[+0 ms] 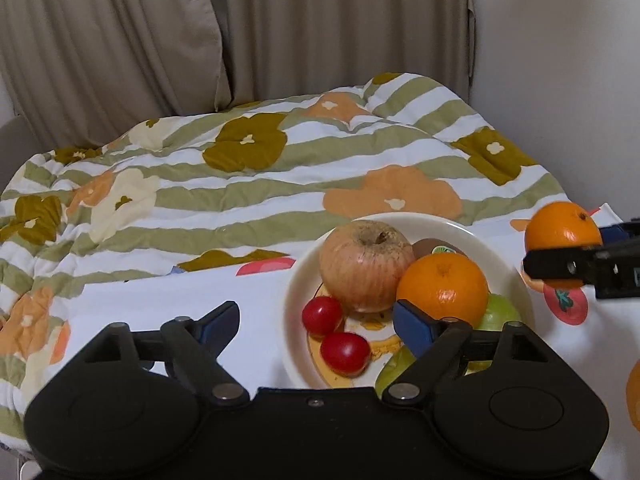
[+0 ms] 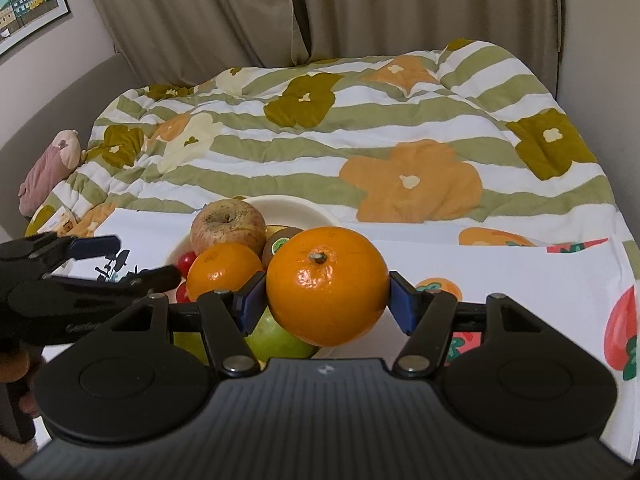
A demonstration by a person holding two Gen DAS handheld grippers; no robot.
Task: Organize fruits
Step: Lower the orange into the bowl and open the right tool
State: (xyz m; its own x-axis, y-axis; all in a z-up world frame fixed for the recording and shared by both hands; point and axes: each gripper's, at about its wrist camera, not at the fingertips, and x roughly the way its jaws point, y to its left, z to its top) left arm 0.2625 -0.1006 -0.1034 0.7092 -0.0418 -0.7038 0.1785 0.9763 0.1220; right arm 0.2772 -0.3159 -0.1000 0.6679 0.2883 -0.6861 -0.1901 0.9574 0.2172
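Note:
A cream plate (image 1: pixel 496 248) holds an apple (image 1: pixel 366 264), an orange (image 1: pixel 444 288), a kiwi (image 1: pixel 436 246), two red cherry tomatoes (image 1: pixel 322 315) and green fruit (image 1: pixel 500 312). My left gripper (image 1: pixel 316 326) is open and empty, its jaws spread over the plate's near left side. My right gripper (image 2: pixel 326 300) is shut on a second orange (image 2: pixel 327 285), held above the plate's right edge; it also shows in the left wrist view (image 1: pixel 562 232). The plate (image 2: pixel 288 204), apple (image 2: pixel 227 227) and first orange (image 2: pixel 224 270) show in the right wrist view.
The plate sits on a white fruit-print cloth (image 1: pixel 160 300) over a bed. A striped floral quilt (image 1: pixel 248 168) lies behind, with beige curtains (image 1: pixel 160 32) at the back. A pink plush toy (image 2: pixel 48 168) lies far left.

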